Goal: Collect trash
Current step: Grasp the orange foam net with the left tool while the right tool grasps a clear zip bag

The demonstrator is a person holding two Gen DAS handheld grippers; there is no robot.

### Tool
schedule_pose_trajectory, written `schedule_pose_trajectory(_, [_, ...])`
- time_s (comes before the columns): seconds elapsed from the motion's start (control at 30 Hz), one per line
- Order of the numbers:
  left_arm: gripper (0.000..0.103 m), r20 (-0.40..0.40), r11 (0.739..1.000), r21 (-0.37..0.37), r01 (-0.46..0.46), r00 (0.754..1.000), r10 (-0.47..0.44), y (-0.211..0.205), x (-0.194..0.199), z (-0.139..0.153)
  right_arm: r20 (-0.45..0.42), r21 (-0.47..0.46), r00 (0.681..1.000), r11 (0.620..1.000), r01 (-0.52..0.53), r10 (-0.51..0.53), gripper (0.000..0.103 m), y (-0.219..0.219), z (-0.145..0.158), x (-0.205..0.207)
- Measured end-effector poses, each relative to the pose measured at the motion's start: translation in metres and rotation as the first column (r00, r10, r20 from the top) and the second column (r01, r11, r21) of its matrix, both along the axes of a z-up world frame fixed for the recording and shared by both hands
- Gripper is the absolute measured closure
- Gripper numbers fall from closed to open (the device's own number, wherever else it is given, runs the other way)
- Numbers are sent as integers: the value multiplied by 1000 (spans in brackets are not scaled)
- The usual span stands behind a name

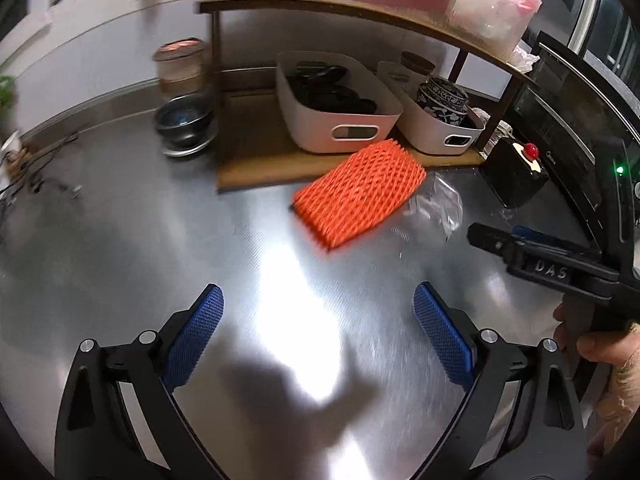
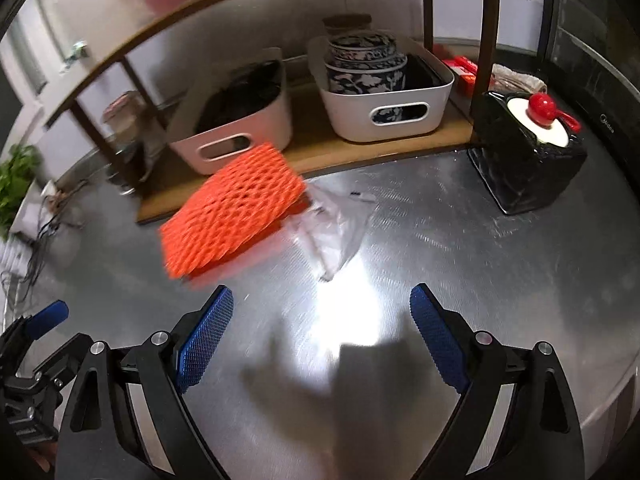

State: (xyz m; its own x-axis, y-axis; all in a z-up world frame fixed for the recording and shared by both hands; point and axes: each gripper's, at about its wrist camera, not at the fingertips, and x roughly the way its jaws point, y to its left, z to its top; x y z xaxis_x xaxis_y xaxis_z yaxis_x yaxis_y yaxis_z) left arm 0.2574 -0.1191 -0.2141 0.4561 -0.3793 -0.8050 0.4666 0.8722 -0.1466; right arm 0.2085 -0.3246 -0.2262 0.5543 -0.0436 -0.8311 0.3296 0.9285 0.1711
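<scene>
Steel countertop [image 1: 140,240], trash lying ahead of both my grippers.

Orange foam net [image 1: 358,194] lies flat on the metal just in front of the wooden shelf [image 1: 256,168], its far edge at the shelf's lower board; a crumpled clear plastic bag [image 2: 336,228] touches its right side (glare hides part of it). My left gripper [image 1: 318,336] hovers with fingers spread wide, holding nothing, short of the net. My right gripper [image 2: 322,336] is likewise spread and empty, near the bag. Behind sit two white bins [image 2: 384,116] on the shelf, and a black box [image 2: 524,164] with a red knob to the right.
</scene>
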Motion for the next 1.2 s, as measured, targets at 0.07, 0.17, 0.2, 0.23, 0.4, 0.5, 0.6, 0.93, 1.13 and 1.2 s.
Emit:
schedule_pose_trajectory(0.07, [13, 3, 1000, 12, 20, 1000, -20, -12, 11, -4, -11, -5, 1000, 1000, 8, -8, 15, -6, -5, 10])
schedule_pose_trajectory(0.17, [13, 5, 998, 25, 58, 998, -58, -31, 28, -10, -22, 11, 1000, 1000, 19, -19, 25, -15, -14, 24])
schedule_pose_trajectory(0.2, [13, 3, 997, 27, 69, 998, -69, -36, 34, -12, -24, 12, 999, 1000, 25, -24, 25, -18, -16, 29])
schedule_pose_trajectory(0.23, [13, 0, 996, 24, 84, 996, -84, -42, 41, -16, -24, 13, 999, 1000, 28, -28, 26, -21, -17, 32])
schedule_pose_trajectory(0.4, [20, -23, 992, 39, 123, 992, -122, -62, 66, -37, -35, 32, 999, 999, 42, -41, 33, -31, -29, 47])
schedule_pose_trajectory(0.5, [24, -35, 990, 49, 131, 991, -130, -69, 76, -47, -44, 29, 998, 999, 41, -40, 34, -34, -36, 55])
schedule_pose_trajectory(0.6, [33, -55, 988, 62, 144, 989, -140, -78, 84, -58, -60, 24, 998, 999, 32, -31, 40, -33, -44, 61])
schedule_pose_trajectory(0.93, [82, -67, 992, 39, 119, 991, -116, -78, 91, -61, -45, -37, 999, 999, -17, 15, 73, -26, -47, 65])
schedule_pose_trajectory(1.13, [94, -72, 992, 31, 119, 991, -116, -73, 78, -60, -39, -27, 998, 998, -48, 47, 75, -14, -46, 57])
schedule_pose_trajectory(1.2, [94, -53, 995, 42, 95, 994, -93, -66, 66, -53, -29, -26, 998, 998, -54, 53, 76, -11, -42, 51])
